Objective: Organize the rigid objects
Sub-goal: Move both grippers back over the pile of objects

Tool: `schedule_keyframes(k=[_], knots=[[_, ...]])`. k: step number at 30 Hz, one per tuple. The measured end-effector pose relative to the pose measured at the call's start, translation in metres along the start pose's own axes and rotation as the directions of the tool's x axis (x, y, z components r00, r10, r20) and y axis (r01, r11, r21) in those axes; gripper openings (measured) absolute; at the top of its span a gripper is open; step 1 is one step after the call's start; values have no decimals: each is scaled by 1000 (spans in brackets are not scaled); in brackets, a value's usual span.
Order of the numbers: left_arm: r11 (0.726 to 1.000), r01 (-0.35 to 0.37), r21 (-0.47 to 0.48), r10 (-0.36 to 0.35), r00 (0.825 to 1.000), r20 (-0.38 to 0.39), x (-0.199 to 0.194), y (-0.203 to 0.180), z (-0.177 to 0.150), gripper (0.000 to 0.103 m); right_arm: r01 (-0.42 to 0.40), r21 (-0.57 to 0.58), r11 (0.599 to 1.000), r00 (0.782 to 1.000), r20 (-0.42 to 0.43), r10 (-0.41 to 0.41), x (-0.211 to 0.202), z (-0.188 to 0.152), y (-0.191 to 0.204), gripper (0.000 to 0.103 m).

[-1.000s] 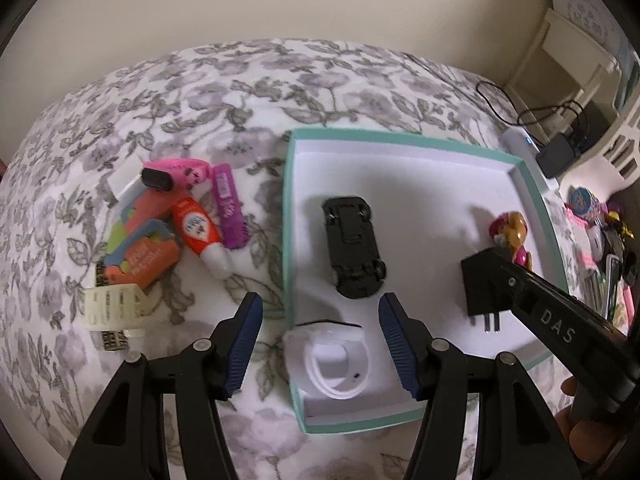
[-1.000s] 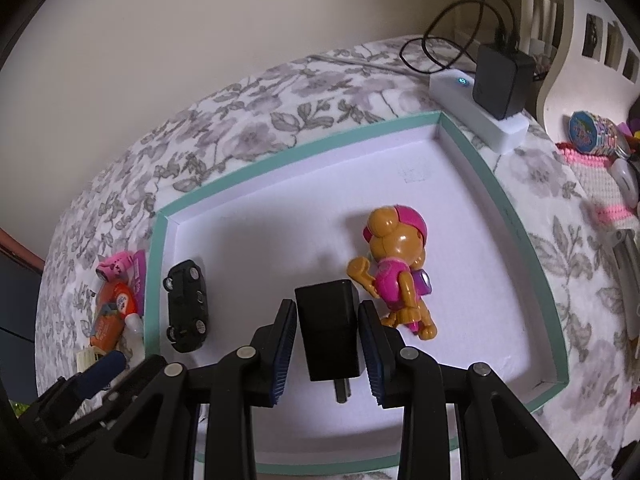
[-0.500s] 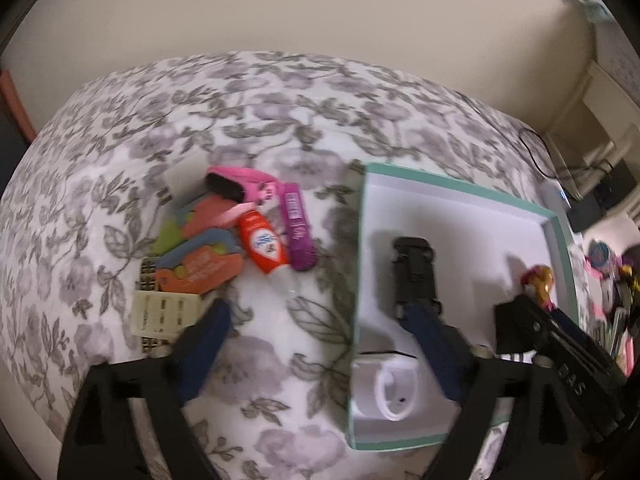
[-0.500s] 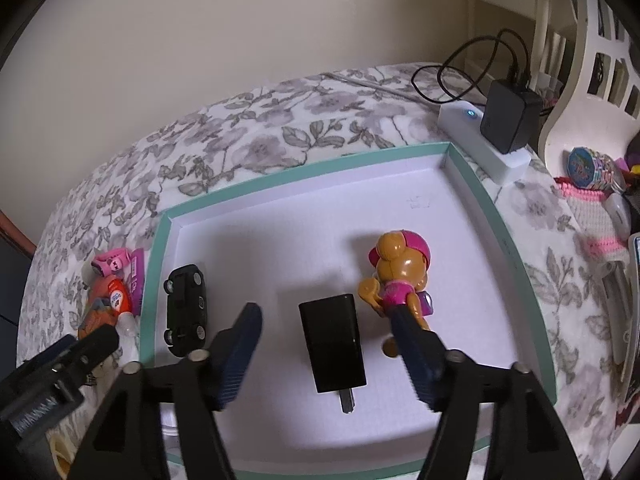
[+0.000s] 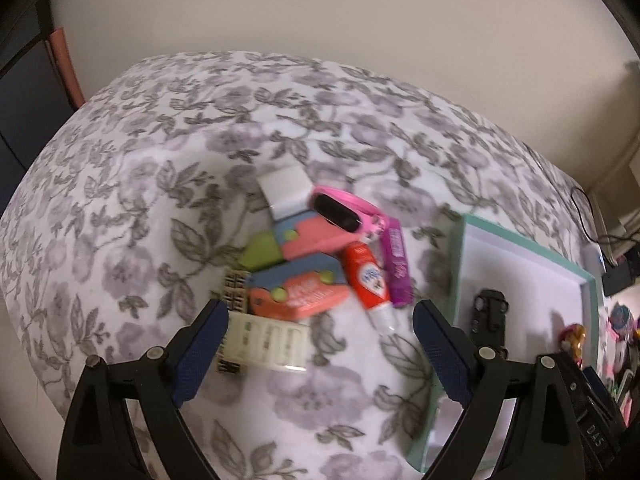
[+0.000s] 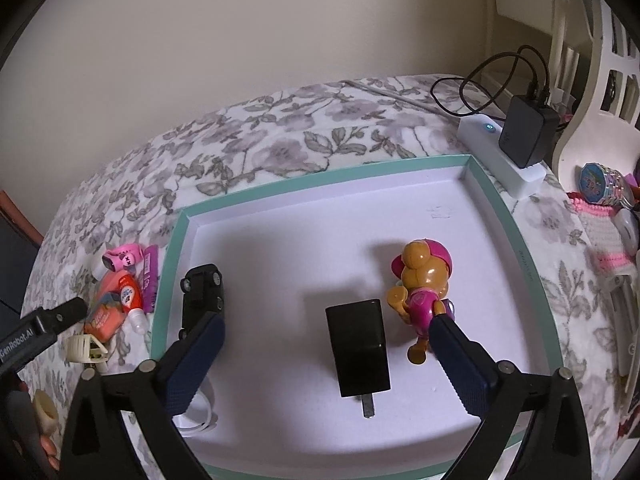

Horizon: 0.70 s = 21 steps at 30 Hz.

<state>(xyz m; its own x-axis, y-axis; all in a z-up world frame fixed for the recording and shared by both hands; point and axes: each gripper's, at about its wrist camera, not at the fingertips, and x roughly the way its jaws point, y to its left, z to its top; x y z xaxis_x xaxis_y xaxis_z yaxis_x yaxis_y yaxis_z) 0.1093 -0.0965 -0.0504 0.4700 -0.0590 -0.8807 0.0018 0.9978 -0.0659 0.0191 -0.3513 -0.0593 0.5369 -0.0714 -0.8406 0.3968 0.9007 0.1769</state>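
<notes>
Right gripper (image 6: 326,354) jaws, just been opening, are standing wide apart around black charger (image 6: 357,348) lying free in teal tray (image 6: 516,236); left view alone is showing left gripper (image 5: 318,344) gaping over toy pile (image 5: 316,256).

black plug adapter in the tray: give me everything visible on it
The black plug adapter is a glossy, boxy block, plastic by the look, with a metal prong sticking out of its near end. It lies flat on the white floor of the teal-rimmed tray, long axis running away from the right wrist camera. The toy pup figure lies beside it; whether they touch is unclear. The right gripper has just been opening; its jaws stand wide on either side, pads clear of the adapter.
</notes>
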Motion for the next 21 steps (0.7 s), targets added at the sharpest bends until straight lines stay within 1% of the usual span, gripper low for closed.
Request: schedule_keyframes(k=[3,6,11,14,17,20,21], knots=[[1000,-18,-25,19,1000,10,0,12,5,94,-10,15,1000,1000,12,10,-1,1,0,103],[998,-36,-57,37,999,16,-2,26,8,94,-6,3,1000,999,51,6,-6,4,4,103],[994,-31,-105,32,999,12,0,45,11,94,-44,-13,999,997,63,44,-9,6,16,103],[991,-33,-132,35,999,8,2,57,11,94,-57,-45,997,990,127,63,-16,4,28,103],[986,-39,-160,43,999,18,1,71,12,94,-82,-79,994,990,112,90,-17,5,45,103],[981,-45,-186,52,998,37,0,86,14,94,-142,-124,982,988,49,149,-11,0,70,103],[980,-49,-190,57,998,36,0,90,15,94,-149,-146,978,987,40,157,-10,-2,77,103]])
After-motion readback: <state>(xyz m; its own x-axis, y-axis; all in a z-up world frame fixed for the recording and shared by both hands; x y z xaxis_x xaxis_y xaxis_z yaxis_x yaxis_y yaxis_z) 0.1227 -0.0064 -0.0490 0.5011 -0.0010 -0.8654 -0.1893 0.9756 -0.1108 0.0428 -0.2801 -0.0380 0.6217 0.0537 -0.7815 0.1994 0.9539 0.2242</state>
